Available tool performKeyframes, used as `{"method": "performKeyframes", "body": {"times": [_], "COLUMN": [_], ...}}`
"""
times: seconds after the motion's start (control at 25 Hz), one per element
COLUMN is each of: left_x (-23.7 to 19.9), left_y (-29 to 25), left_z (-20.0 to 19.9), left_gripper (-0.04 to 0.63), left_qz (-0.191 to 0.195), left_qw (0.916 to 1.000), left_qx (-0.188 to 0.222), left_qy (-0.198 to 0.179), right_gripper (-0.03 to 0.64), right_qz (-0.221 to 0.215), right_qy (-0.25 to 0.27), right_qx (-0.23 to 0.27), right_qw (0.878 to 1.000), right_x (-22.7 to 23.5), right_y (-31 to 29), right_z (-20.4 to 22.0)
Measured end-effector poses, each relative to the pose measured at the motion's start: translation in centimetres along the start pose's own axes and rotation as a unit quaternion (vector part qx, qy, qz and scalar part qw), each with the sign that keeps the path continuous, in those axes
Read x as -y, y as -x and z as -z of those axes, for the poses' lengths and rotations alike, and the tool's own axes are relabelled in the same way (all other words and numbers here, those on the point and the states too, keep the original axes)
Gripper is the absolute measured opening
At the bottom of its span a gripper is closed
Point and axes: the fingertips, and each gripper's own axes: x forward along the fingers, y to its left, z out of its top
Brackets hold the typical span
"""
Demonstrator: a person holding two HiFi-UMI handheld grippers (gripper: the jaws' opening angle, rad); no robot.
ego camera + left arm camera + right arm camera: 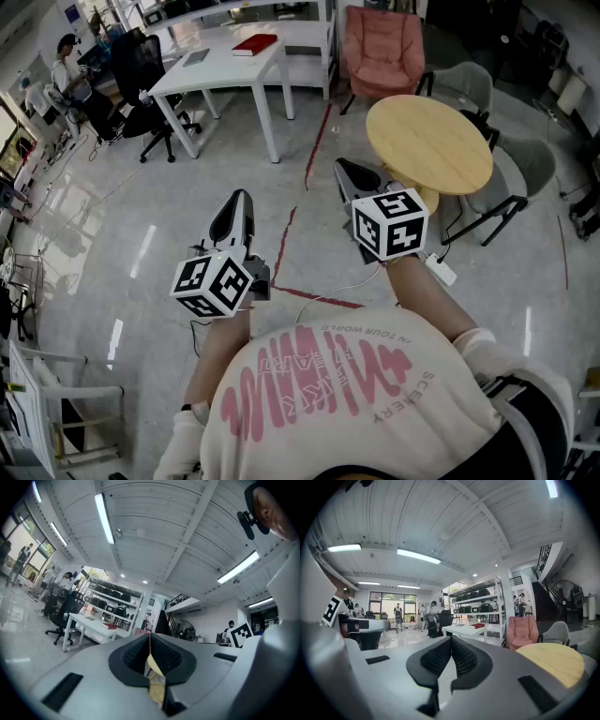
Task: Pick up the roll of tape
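Grey fingers are pressed together on both the left gripper and the right gripper, held level above the floor near a round wooden table.

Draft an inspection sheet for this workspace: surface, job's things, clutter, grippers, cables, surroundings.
Surface: round wooden table, top bare; glossy floor with a red line.
Job's things: roll of tape, nothing seen in any view.
Clutter: red book on the white table.
Grippers: left gripper jaws together, yellowish patch in the gap behind the tips, cannot tell what it is; right gripper jaws together, nothing between them.
Cables: white cable and what looks like a power strip on the floor near the right gripper.
Surroundings: pink armchair, grey chair, black office chair, people at far left.
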Motion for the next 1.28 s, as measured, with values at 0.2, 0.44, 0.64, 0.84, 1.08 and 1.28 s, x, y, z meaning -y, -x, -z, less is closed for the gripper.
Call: {"method": "performKeyframes", "body": {"times": [0.2, 0.44, 0.64, 0.84, 1.08, 1.28], "left_x": [-0.9, -1.5, -2.3, -4.1, -5.7, -7.5], "left_y": [0.4, 1.7, 2.8, 5.1, 5.9, 6.0], "left_z": [0.2, 0.1, 0.2, 0.3, 2.4, 2.8], "left_gripper": [0.025, 0.025, 0.025, 0.025, 0.025, 0.025], "left_qz": [-0.006, 0.002, 0.001, -0.012, -0.029, -0.039], "left_qw": [1.0000, 0.9999, 1.0000, 0.9985, 0.9972, 0.9966], "left_qx": [-0.003, 0.005, 0.006, 0.028, 0.009, 0.008], "left_qy": [-0.001, 0.011, 0.008, 0.046, 0.068, 0.072], "right_gripper": [0.015, 0.014, 0.015, 0.015, 0.015, 0.015], "right_qz": [-0.007, -0.002, 0.001, 0.009, -0.009, -0.018], "right_qy": [-0.002, -0.011, -0.027, -0.038, -0.049, -0.052], "right_qx": [-0.004, -0.012, 0.019, 0.000, -0.027, -0.030], "right_qw": [1.000, 1.000, 0.999, 0.999, 0.998, 0.998], "right_x": [-1.0, -2.0, -2.9, -3.2, -4.4, -5.0], "right_y": [-0.5, -0.3, 0.7, 0.8, -0.7, -2.5], "right_z": [0.5, 1.3, 1.2, 2.4, 3.8, 4.5]}}
